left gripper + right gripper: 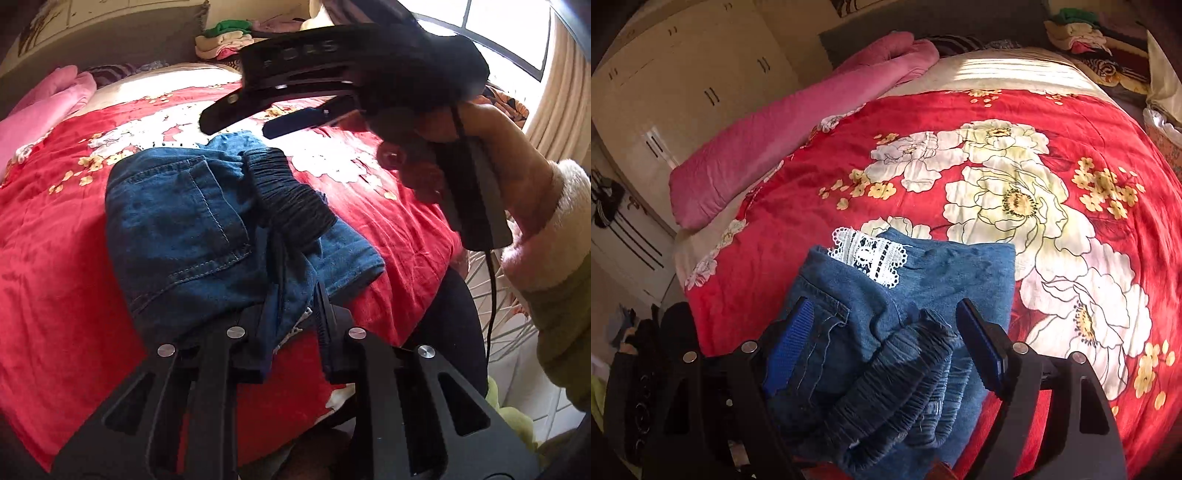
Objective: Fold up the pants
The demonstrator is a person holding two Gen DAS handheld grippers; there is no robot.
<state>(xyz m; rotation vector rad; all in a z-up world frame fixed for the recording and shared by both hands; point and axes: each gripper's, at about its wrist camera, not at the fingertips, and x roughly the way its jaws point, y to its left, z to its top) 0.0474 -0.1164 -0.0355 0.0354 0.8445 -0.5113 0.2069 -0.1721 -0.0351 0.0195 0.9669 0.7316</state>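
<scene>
Blue denim pants [192, 229] lie folded in a bundle on the red floral bedspread [55, 277]; their dark elastic waistband [291, 195] sits on top. My left gripper [291, 321] is at the bundle's near edge with denim between its fingers. My right gripper [240, 118] hovers open above the far side in the left wrist view. In the right wrist view the right gripper [886, 314] is open and straddles the pants [923, 269] and waistband [897, 380]. White lace trim [871, 258] shows on the pants.
A pink blanket [783, 129] lies along the bed's left side. A pile of clothes [225, 40] sits at the head of the bed. A cream wardrobe [683, 74] stands to the left. The bed's edge and a window [517, 37] are to the right.
</scene>
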